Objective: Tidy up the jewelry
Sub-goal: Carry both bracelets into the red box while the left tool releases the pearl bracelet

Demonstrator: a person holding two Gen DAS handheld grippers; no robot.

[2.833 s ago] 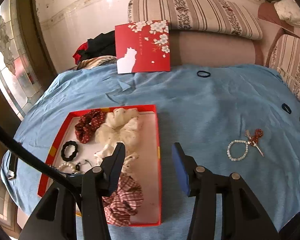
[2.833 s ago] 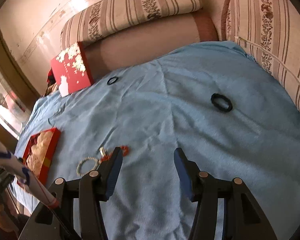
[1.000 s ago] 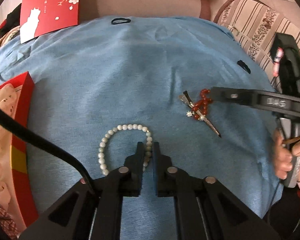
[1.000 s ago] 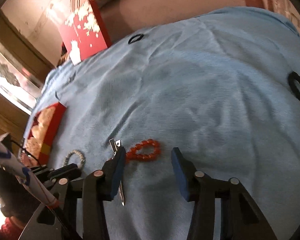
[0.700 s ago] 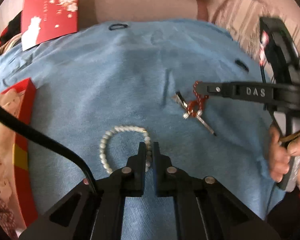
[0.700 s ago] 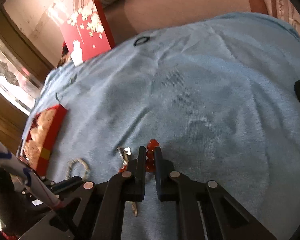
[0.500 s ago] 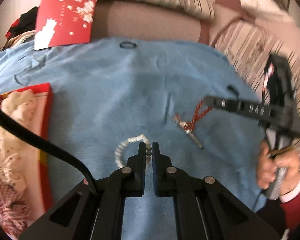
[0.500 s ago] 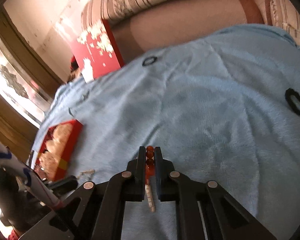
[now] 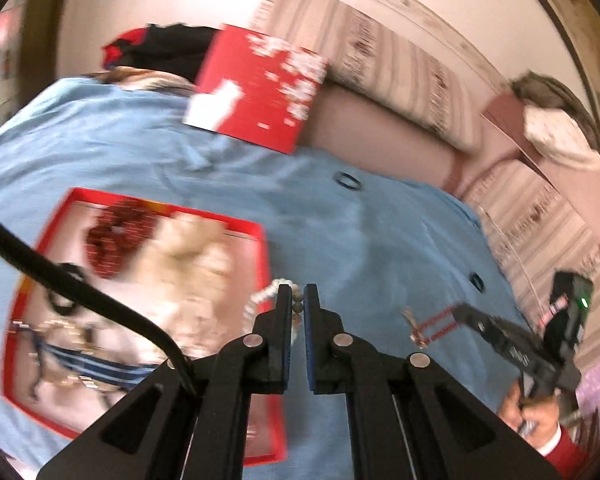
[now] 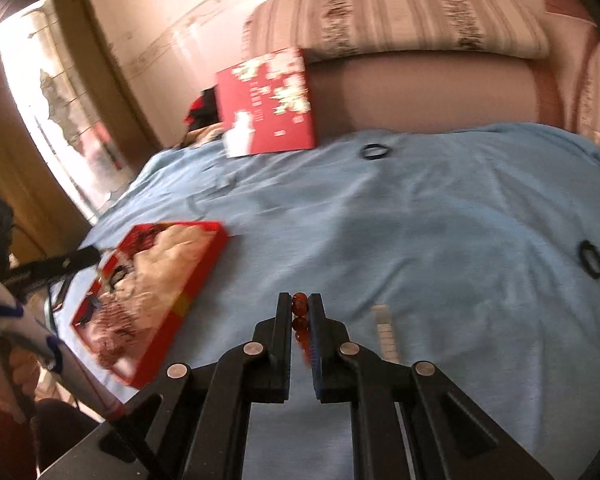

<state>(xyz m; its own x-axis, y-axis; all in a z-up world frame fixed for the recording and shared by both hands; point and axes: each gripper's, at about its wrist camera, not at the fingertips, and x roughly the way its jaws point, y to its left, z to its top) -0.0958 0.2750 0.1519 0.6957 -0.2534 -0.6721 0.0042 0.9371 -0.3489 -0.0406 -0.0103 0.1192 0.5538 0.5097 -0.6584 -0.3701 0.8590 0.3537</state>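
Both grippers clamped on bracelets above the blue bedspread [image 10: 440, 232].

Left gripper [image 9: 293, 300] pinched the pale bead bracelet [image 9: 266, 294] beside the red tray's [image 9: 266, 264] right edge; right gripper [image 10: 300, 312] nipped the red bead bracelet [image 10: 299, 320], apparently hanging lengthwise downward.

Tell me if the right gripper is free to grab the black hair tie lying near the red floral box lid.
Probably not yet: the right gripper is shut on the red bead bracelet, so it must drop that first. The black hair tie itself lies uncovered on the blue cloth.
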